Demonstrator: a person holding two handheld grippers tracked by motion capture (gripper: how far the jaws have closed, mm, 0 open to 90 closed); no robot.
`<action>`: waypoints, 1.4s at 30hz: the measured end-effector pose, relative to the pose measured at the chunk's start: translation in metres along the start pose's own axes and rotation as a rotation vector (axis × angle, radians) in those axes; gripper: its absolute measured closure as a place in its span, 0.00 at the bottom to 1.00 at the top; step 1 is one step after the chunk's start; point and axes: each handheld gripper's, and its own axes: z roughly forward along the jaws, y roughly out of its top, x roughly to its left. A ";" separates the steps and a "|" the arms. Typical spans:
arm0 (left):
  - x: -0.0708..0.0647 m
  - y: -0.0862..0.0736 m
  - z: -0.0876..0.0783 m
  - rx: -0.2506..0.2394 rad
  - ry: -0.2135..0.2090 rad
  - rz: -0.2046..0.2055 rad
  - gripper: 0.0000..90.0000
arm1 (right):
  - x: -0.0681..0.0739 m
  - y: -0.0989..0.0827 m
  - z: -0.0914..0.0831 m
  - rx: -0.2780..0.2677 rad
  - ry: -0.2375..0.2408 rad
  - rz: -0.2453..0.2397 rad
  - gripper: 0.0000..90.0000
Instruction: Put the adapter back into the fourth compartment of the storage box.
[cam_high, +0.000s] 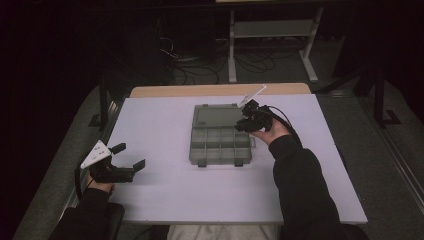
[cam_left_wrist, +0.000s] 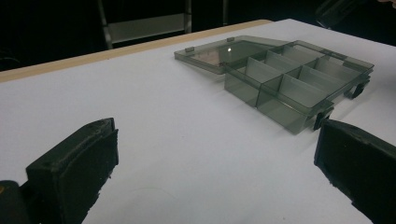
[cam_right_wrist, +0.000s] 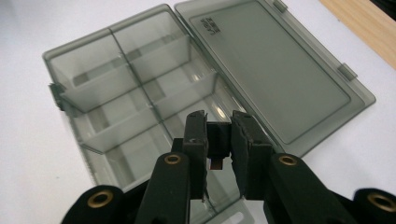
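At the near left corner of the white desk (cam_high: 165, 185), the left gripper (cam_high: 131, 156) rests low in the person's hand, its jaws spread wide with bare desk between them and nothing touching the pads. In the left gripper view those two black jaws stand far apart at the bottom corners, looking across the desk toward the box, which is well apart from them.

Farther in, about the middle of the desk, lies the smoky clear plastic organiser box (cam_high: 220, 146). Its tray is split by dividers into several compartments, and as far as the pictures tell they hold nothing. Two dark latches sit on the tray's near edge. The lid (cam_high: 214, 116) is swung fully back and lies flat on the desk behind the tray, joined to it along the hinge.

At the box's right side, the right gripper (cam_high: 243, 123) comes in from a dark-sleeved forearm, hanging over the far right part of the tray by the hinge line. In the right gripper view its jaws are drawn close together, pinching a small dark piece (cam_right_wrist: 218, 140) between the pads, just above a compartment near the lid; what the piece is I cannot tell.

Beyond the desk's wooden far edge, a pale metal frame (cam_high: 272, 30) and loose cables stand on the dark floor.
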 end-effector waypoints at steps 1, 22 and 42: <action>0.000 0.000 0.000 0.000 0.000 -0.001 0.00 | -0.001 -0.001 0.001 0.004 -0.001 0.008 0.84; 0.000 0.000 0.000 -0.001 -0.001 0.000 0.00 | -0.015 -0.008 0.022 0.074 -0.007 0.045 0.84; 0.000 0.000 0.000 -0.001 -0.001 0.001 0.00 | -0.016 -0.010 0.045 0.167 0.000 0.042 0.84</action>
